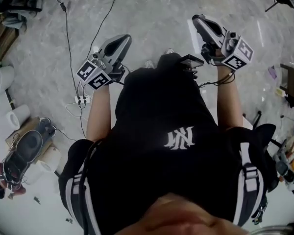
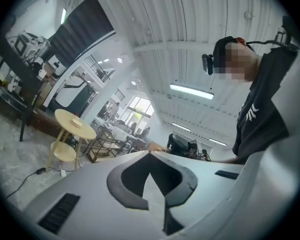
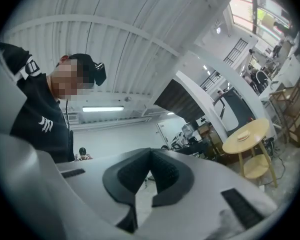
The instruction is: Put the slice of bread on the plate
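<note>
A person stands holding the left gripper (image 1: pixel 121 42) and the right gripper (image 1: pixel 200 23) out over a marble floor (image 1: pixel 152 13). The fingers (image 2: pixel 127 186) of both grippers are pressed together and hold nothing. Far off, a pale flat item (image 2: pixel 77 123), plate or bread unclear, lies near the middle of a round yellow surface (image 2: pixel 65 116).

The left forearm (image 1: pixel 99 112) and right forearm (image 1: pixel 229 99) stretch forward, well apart. The left gripper (image 1: pixel 121 40) and right gripper (image 1: pixel 200 22) point far and roughly level. Each has its jaws closed together, empty.
</note>
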A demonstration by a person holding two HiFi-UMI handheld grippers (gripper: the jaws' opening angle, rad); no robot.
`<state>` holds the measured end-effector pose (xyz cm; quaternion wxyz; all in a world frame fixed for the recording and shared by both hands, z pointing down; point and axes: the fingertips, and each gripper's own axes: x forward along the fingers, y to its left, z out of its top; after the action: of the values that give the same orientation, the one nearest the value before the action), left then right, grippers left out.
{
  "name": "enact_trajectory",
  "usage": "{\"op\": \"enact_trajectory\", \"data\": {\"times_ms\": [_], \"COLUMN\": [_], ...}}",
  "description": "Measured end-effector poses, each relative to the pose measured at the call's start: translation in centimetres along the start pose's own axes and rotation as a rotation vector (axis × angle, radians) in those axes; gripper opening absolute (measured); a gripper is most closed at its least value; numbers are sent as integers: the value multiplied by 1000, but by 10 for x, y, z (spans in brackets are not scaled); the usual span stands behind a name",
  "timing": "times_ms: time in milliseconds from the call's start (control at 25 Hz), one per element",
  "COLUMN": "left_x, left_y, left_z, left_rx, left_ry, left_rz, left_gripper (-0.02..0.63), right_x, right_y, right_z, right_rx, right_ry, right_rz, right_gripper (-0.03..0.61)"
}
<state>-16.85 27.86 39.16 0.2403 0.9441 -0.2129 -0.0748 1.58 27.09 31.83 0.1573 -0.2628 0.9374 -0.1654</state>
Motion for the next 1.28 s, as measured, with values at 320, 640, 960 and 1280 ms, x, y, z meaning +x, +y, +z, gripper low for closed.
{"op": "enact_trajectory", "data": {"times_ms": [320,640,960,1280], "left_x": [-4,5,15,9], "left_y": [-20,-39,-60,-56], "left_z": [-4,-3,-18,-22], "left_rx": [9,1,31,17], "left_ry": [6,29,86,126], "left_rz": [-74,-162,-232,-268], "left_gripper": [12,12,12,12], "right_x": [5,14,10,18], "right_y": [35,60,84,86], "right_z": [-24,-51,-70,-69], "right_rx": [9,-74,-180,-202], "right_ry": [107,245,315,289], "right_rz": [45,41,61,33], "right_gripper": [3,3,3,2]}}
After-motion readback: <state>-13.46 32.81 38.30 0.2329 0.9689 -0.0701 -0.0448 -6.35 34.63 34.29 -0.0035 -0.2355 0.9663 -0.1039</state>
